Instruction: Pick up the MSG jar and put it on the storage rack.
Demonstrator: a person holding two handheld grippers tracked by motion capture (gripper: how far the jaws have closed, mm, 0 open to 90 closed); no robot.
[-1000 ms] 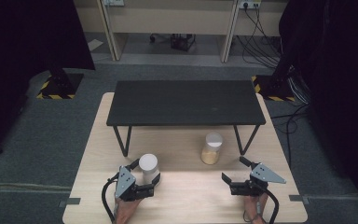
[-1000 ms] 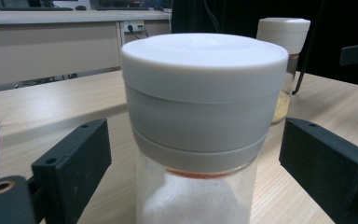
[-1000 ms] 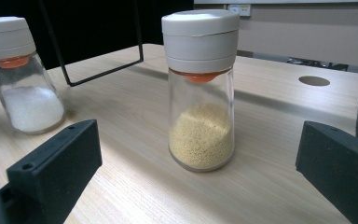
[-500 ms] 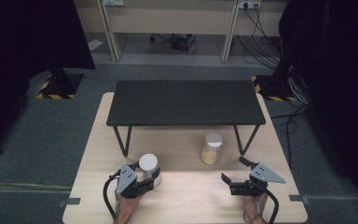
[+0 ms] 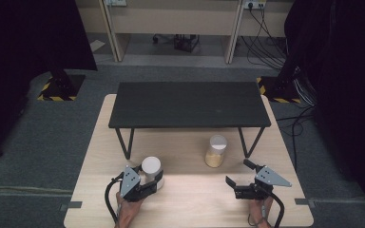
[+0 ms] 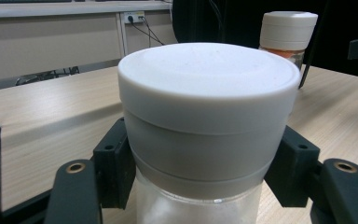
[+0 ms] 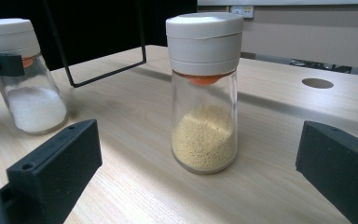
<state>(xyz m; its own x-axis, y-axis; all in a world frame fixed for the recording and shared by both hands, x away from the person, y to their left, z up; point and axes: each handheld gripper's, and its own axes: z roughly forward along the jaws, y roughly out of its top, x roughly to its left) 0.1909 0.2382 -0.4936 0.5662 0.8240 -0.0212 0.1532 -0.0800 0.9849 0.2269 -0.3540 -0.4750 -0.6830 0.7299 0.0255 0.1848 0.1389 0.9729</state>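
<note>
Risk sat mostly with the left gripper (image 5: 155, 183), whose jaws were clenched on the white-capped jar (image 6: 205, 135) of white grains, the pads pressing the grey collar just under the cap rather than the glass body below. Held that high, the jar could, by my judgement, swing or tip if it were lifted fast, and if the cap was only loosely seated the body might sag or come away from it; a smooth collar could also slide between the pads. Just ahead of that gripper stood a leg of the black shelf (image 5: 188, 103), so a careless forward move might knock the jar against it. The right gripper (image 5: 237, 179) was released, its jaws wide apart with nothing between them, and the yellow-grain jar (image 7: 205, 93) stood upright on the surface (image 5: 195, 199) just ahead of it, untouched; pushed forward off-centre, one jaw could, I judged, shove that jar over before the other reached it. Against the earlier high view, the left gripper's jaws had just been closing: a second before they stood apart on either side of the white-capped jar, and now they gripped it. The jar sat in much the same spot, the yellow-grain jar had not shifted, and the right gripper rested where it had been
</note>
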